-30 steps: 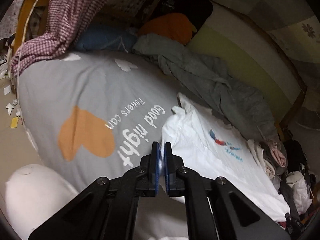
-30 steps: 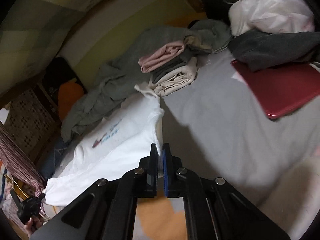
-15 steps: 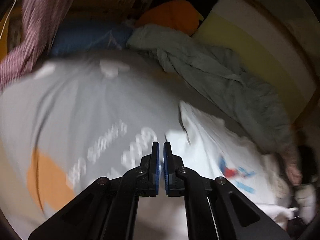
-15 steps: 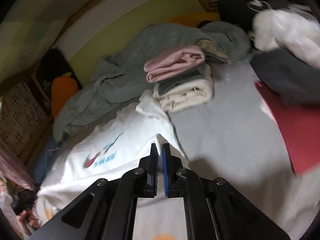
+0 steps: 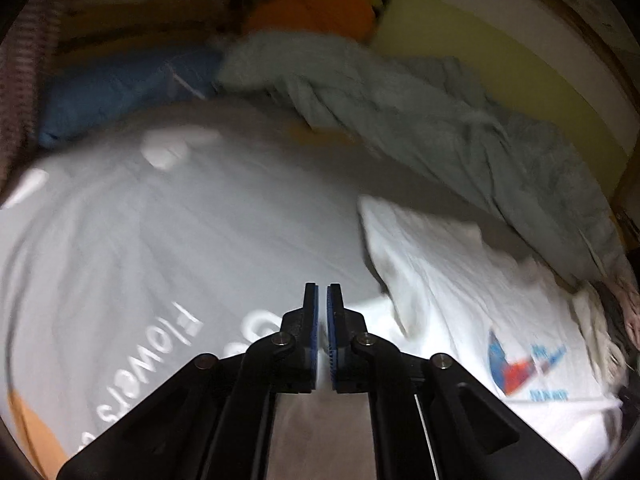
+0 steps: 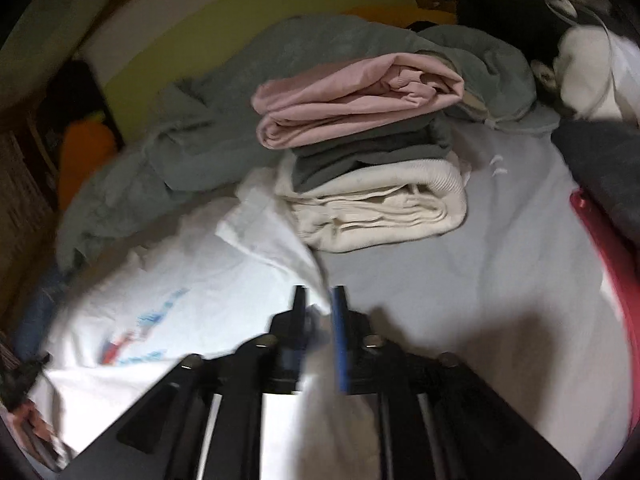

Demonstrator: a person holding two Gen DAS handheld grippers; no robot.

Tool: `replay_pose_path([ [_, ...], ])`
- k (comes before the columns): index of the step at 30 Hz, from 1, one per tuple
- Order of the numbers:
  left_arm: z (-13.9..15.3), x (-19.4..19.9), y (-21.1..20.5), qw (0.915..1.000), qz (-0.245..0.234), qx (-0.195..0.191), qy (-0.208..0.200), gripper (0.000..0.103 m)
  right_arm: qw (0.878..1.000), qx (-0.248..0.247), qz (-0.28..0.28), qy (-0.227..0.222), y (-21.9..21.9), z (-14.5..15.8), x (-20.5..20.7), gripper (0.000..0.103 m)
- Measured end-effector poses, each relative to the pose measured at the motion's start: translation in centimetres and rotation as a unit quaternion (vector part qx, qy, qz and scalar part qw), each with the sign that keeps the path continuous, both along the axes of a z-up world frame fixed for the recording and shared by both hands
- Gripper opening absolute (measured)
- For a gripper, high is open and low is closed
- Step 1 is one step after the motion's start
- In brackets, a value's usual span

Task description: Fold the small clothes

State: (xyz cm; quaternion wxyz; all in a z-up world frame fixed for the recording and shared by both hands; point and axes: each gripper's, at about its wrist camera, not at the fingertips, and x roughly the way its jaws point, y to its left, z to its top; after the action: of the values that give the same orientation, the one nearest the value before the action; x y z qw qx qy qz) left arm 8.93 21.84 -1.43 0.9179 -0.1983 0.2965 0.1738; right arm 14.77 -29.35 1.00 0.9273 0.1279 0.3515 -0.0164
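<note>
A white T-shirt (image 5: pixel 460 280) with a red-and-blue print lies on the grey bedspread (image 5: pixel 180 232), and it serves as the landmark here. The step in hand looks like the release after a fold has been carried across it. The left claw (image 5: pixel 322 292), at the shirt's near edge, is opening, with only a narrow gap and white cloth showing behind it. The right claw (image 6: pixel 318 294) is opening wider, with a fold of the shirt (image 6: pixel 192 280) still between its pads but no longer pinched. Next, both likely need to draw clear without dragging the cloth, then take fresh edges.

Only the right view shows the folded stack (image 6: pixel 368 152) just beyond the shirt and a red board (image 6: pixel 600 240) further off. Only the left shows the bedspread's lettering (image 5: pixel 160 344) and a blue pillow (image 5: pixel 120 92).
</note>
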Motion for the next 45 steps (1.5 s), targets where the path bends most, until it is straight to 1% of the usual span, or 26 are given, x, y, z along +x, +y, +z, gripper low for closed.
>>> replay_pose_path([
  [1, 0.4, -0.7, 0.0, 0.9998, 0.008, 0.009, -0.019, 0.030, 1.000, -0.008, -0.012, -0.011, -0.4, 0.1, -0.5, 0.057],
  [2, 0.9, -1.4, 0.0, 0.9994, 0.011, 0.012, -0.031, 0.041, 1.000, -0.009, -0.017, -0.019, -0.7, 0.3, -0.9, 0.059],
  [4, 1.8, -2.8, -0.4, 0.9990, -0.006, 0.015, -0.041, 0.041, 1.000, -0.002, -0.010, -0.026, -1.5, 0.6, -2.2, 0.059],
  [7, 2.5, -5.2, -2.3, 0.9978, -0.047, 0.030, -0.036, 0.043, 0.999, 0.028, 0.019, -0.010, -2.2, 0.5, -4.1, 0.059],
  [8, 2.5, -6.1, -3.1, 0.9965, -0.070, 0.031, -0.035, 0.044, 0.999, 0.036, 0.030, -0.005, -2.2, 0.4, -4.7, 0.059],
  [11, 2.2, -7.7, -5.4, 0.9928, -0.109, 0.045, -0.017, 0.052, 0.997, 0.054, 0.058, 0.012, -1.9, -0.5, -6.6, 0.060],
  [14, 0.9, -9.0, -6.7, 0.9905, -0.128, 0.050, 0.009, 0.057, 0.995, 0.067, 0.069, 0.025, -1.8, -1.6, -7.0, 0.060],
  [15, 0.4, -9.2, -6.9, 0.9905, -0.125, 0.053, 0.020, 0.060, 0.994, 0.072, 0.072, 0.030, -1.8, -2.0, -6.8, 0.060],
  [16, -0.1, -9.4, -6.8, 0.9911, -0.117, 0.055, 0.030, 0.061, 0.992, 0.083, 0.083, 0.036, -1.7, -2.3, -6.4, 0.060],
  [17, -0.7, -9.6, -6.4, 0.9921, -0.106, 0.053, 0.041, 0.061, 0.991, 0.089, 0.093, 0.039, -1.6, -2.4, -6.4, 0.056],
  [18, -1.2, -9.8, -6.0, 0.9931, -0.097, 0.044, 0.050, 0.060, 0.990, 0.090, 0.098, 0.045, -1.4, -2.6, -6.3, 0.035],
  [19, -1.7, -10.0, -5.4, 0.9938, -0.093, 0.026, 0.055, 0.061, 0.991, 0.081, 0.090, 0.049, -1.4, -2.6, -6.4, 0.019],
  [20, -2.0, -10.3, -5.0, 0.9942, -0.091, 0.011, 0.056, 0.060, 0.993, 0.075, 0.084, 0.044, -1.4, -2.4, -6.7, 0.015],
  [22, -2.6, -11.1, -4.3, 0.9948, -0.083, -0.001, 0.059, 0.059, 0.994, 0.075, 0.079, 0.023, -1.9, -1.9, -8.0, 0.010],
  [24, -2.9, -11.8, -4.2, 0.9948, -0.082, 0.005, 0.060, 0.058, 0.994, 0.072, 0.081, 0.014, -2.1, -1.8, -9.3, 0.006],
  [26, -3.2, -12.3, -4.5, 0.9942, -0.087, 0.007, 0.063, 0.057, 0.994, 0.066, 0.081, 0.017, -2.2, -2.0, -10.2, 0.005],
  [29, -3.4, -12.6, -4.6, 0.9934, -0.091, 0.012, 0.068, 0.056, 0.996, 0.025, 0.077, 0.045, -1.4, -3.3, -11.0, 0.005],
  [31, -3.5, -12.5, -4.5, 0.9929, -0.088, 0.018, 0.077, 0.056, 0.996, 0.002, 0.075, 0.051, -0.9, -3.7, -11.1, 0.005],
  [33, -3.9, -12.0, -4.3, 0.9921, -0.092, 0.012, 0.084, 0.057, 0.996, -0.018, 0.071, 0.050, -0.7, -3.5, -11.0, 0.005],
  [35, -4.1, -12.0, -3.8, 0.9917, -0.095, -0.010, 0.085, 0.057, 0.997, -0.023, 0.065, 0.036, -0.7, -3.0, -11.4, 0.010],
  [37, -4.0, -12.5, -3.1, 0.9899, -0.108, -0.061, 0.068, 0.059, 0.998, -0.026, 0.044, 0.020, -1.1, -2.1, -12.0, 0.035],
  [38, -4.0, -12.8, -2.7, 0.9876, -0.113, -0.092, 0.059, 0.060, 0.999, -0.020, 0.039, 0.009, -1.3, -1.7, -12.3, 0.043],
  [39, -4.1, -13.3, -2.4, 0.9835, -0.117, -0.131, 0.045, 0.064, 0.999, 0.003, 0.038, -0.004, -1.9, -1.4, -12.9, 0.055],
  [40, -4.4, -13.8, -2.2, 0.9799, -0.117, -0.157, 0.038, 0.066, 0.999, 0.021, 0.041, -0.008, -2.2, -1.3, -13.2, 0.055],
  [42, -5.2, -14.3, -1.8, 0.9720, -0.114, -0.203, 0.029, 0.068, 0.993, 0.092, 0.067, 0.008, -3.0, -2.0, -13.3, 0.056],
  [45, -5.1, -13.6, -1.3, 0.9684, -0.102, -0.227, 0.017, 0.069, 0.982, 0.160, 0.085, 0.054, -3.4, -4.0, -12.4, 0.056],
])
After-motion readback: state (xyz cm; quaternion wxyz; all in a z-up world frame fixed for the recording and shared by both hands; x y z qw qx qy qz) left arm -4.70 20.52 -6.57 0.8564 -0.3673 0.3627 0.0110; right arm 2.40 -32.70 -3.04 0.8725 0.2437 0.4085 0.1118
